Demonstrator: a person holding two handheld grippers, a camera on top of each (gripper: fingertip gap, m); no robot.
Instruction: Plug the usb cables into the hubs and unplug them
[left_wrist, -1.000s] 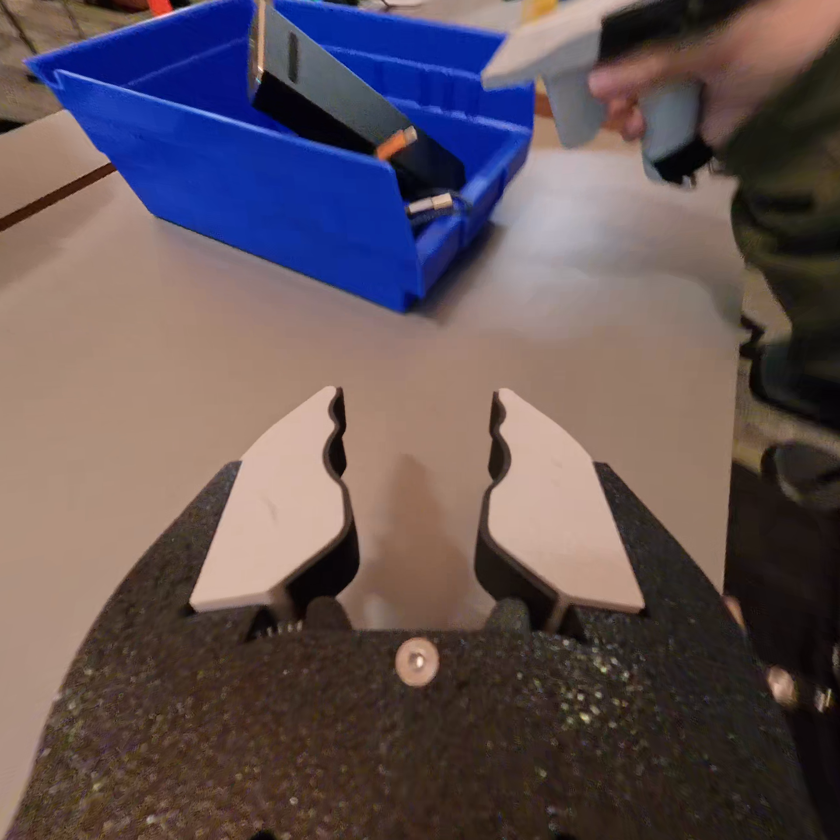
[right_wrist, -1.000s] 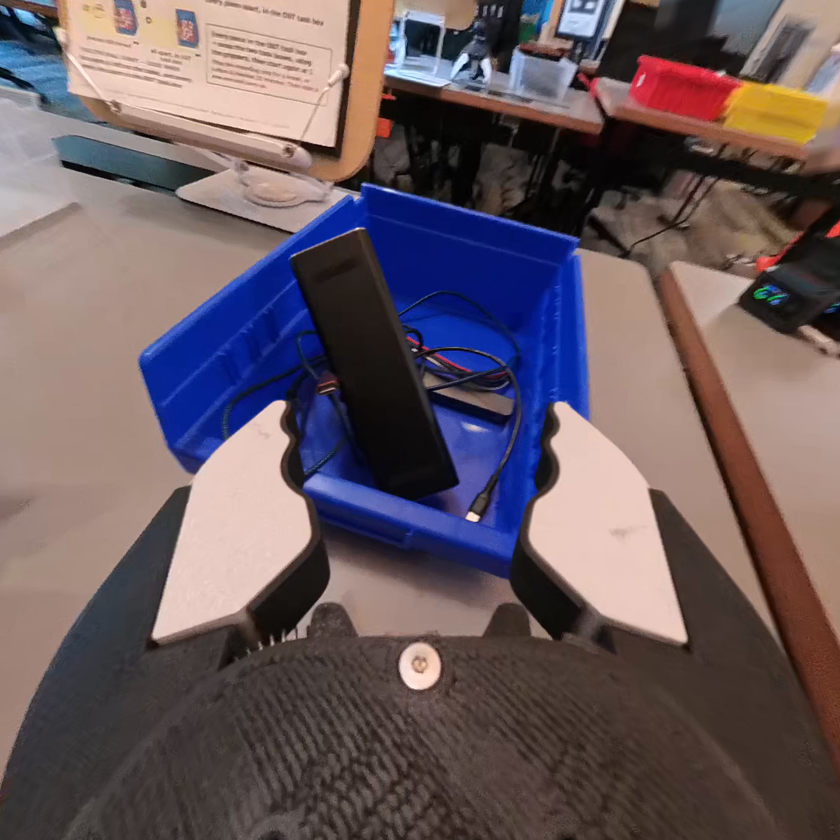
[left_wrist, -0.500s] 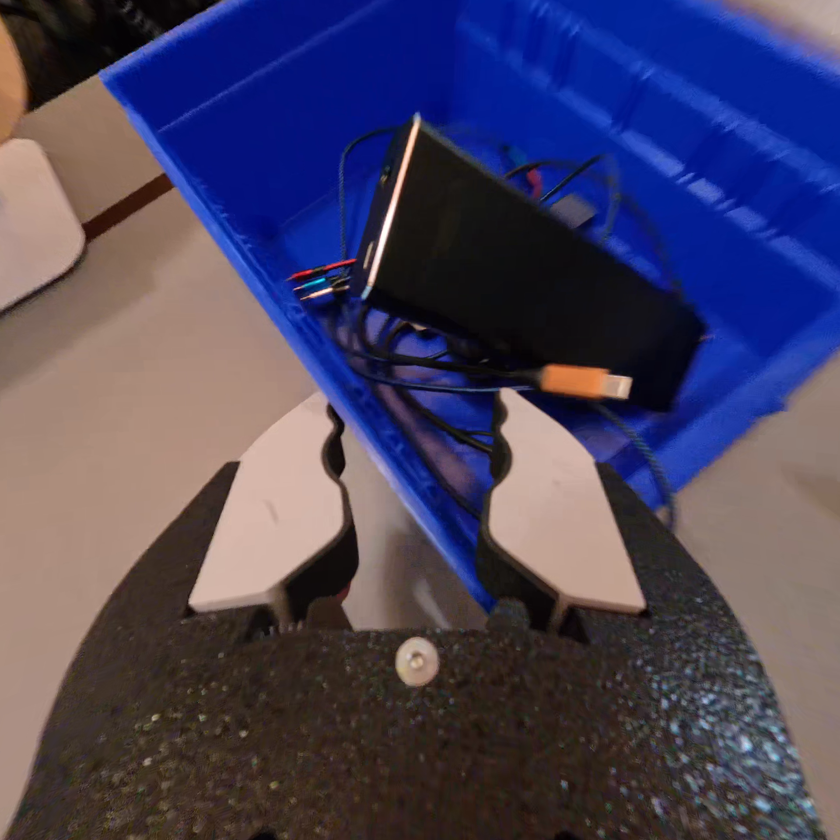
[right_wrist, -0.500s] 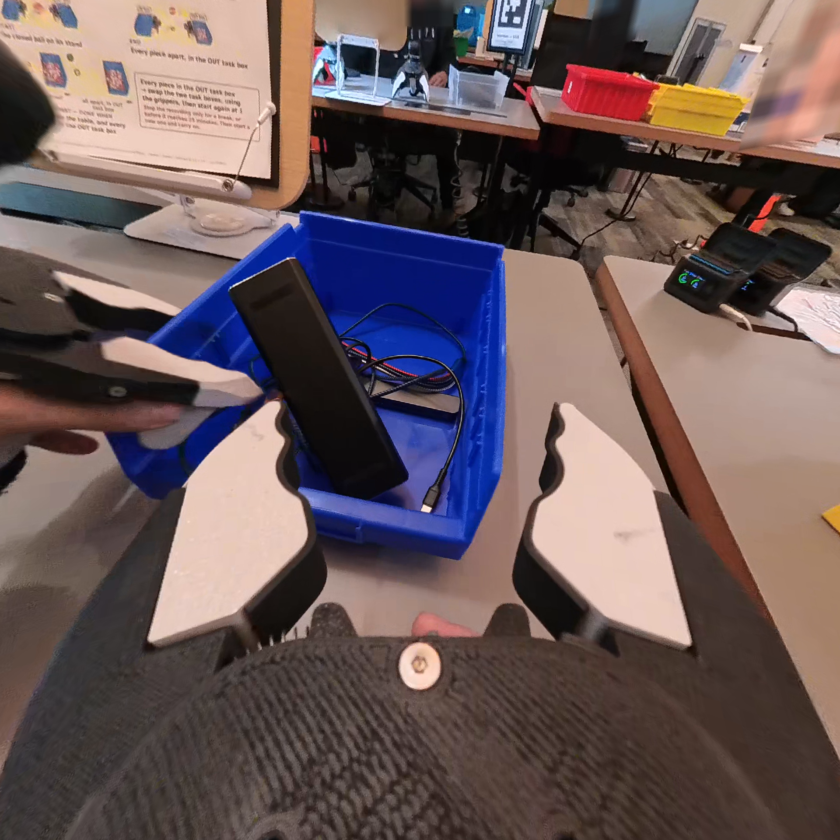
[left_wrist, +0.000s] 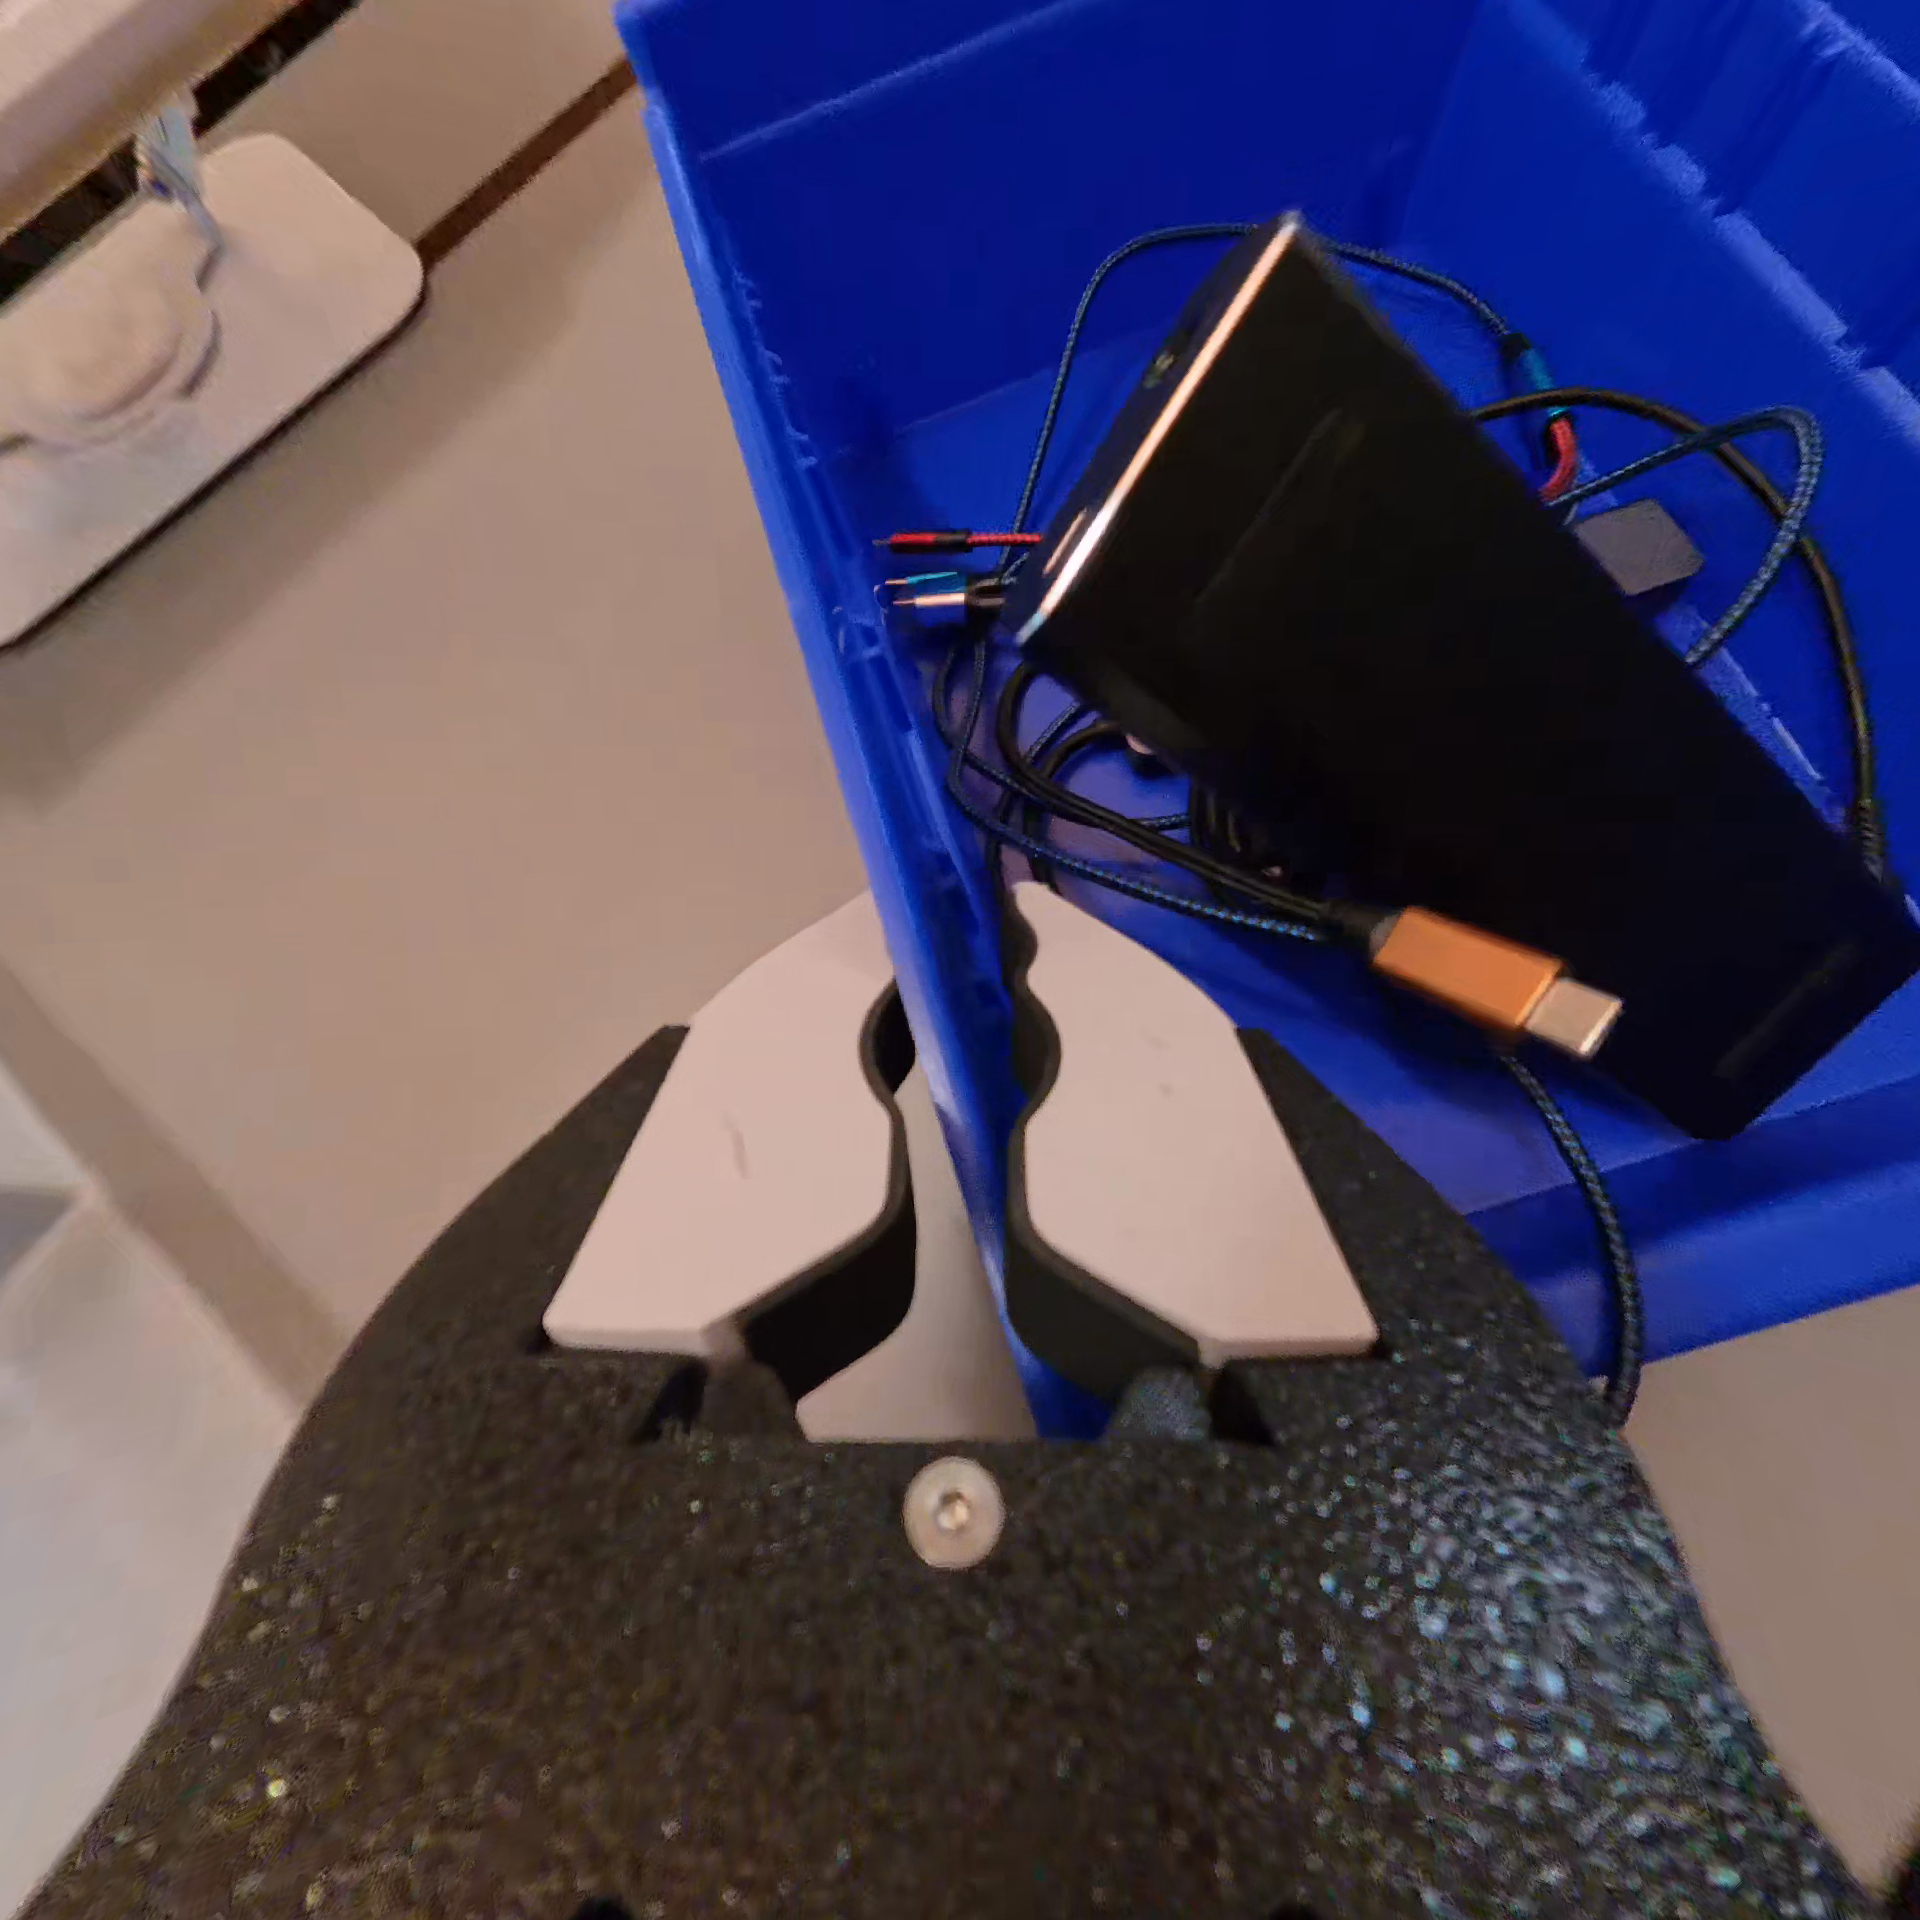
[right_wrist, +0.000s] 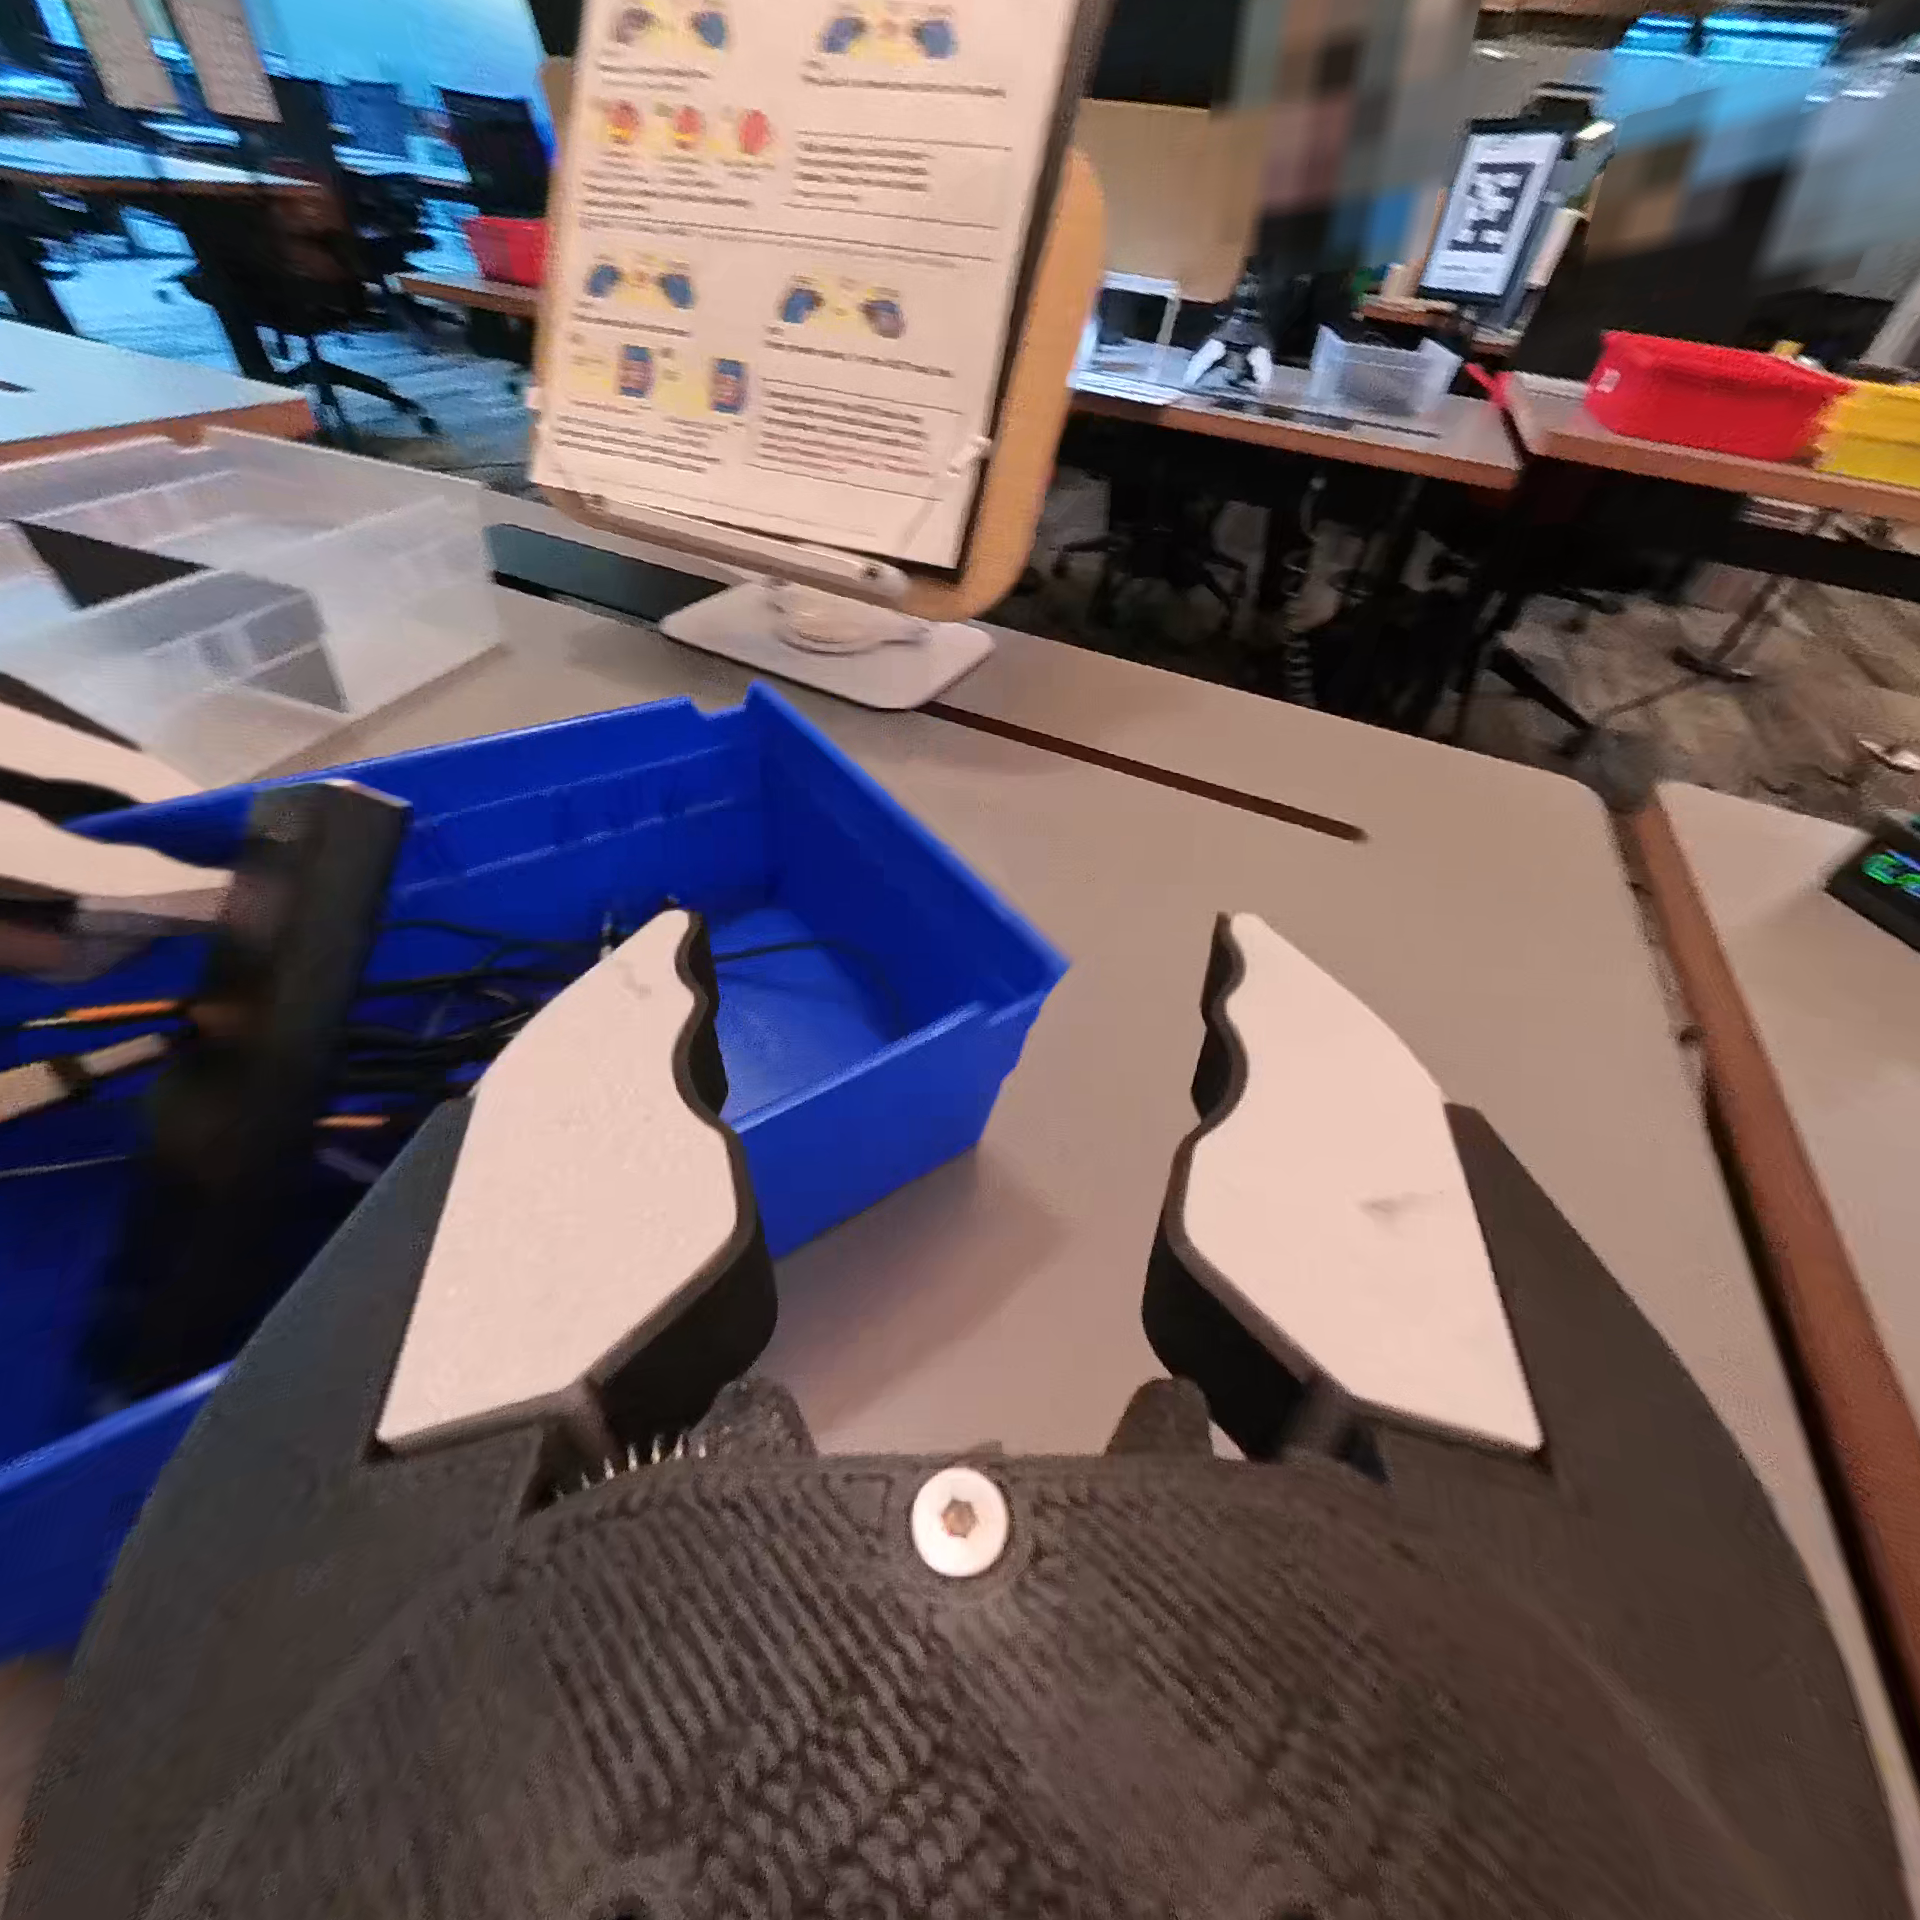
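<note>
A blue bin (left_wrist: 1143, 156) on the grey table holds a long black hub (left_wrist: 1403, 675) leaning on end, tangled braided cables (left_wrist: 1091, 831), an orange USB-C plug (left_wrist: 1475, 977) and a small grey hub (left_wrist: 1642, 561). My left gripper (left_wrist: 951, 956) straddles the bin's near side wall, with its jaws closed on it. In the right wrist view the bin (right_wrist: 862, 1101) lies at the lower left with the black hub (right_wrist: 270, 987) blurred. My right gripper (right_wrist: 956, 935) is open and empty, above the table just right of the bin. The left gripper (right_wrist: 94, 862) shows at that view's left edge.
A paper sign on a stand (right_wrist: 790, 260) rises behind the bin; its white base (left_wrist: 187, 343) shows in the left wrist view too. A clear plastic tray (right_wrist: 239, 582) sits at the back left. The table's right edge (right_wrist: 1766, 1143) borders another table with a small device (right_wrist: 1881, 873).
My left gripper moved in from the bare table to the bin and closed on its side wall. My right gripper swung right, so the bin now lies to its left.
</note>
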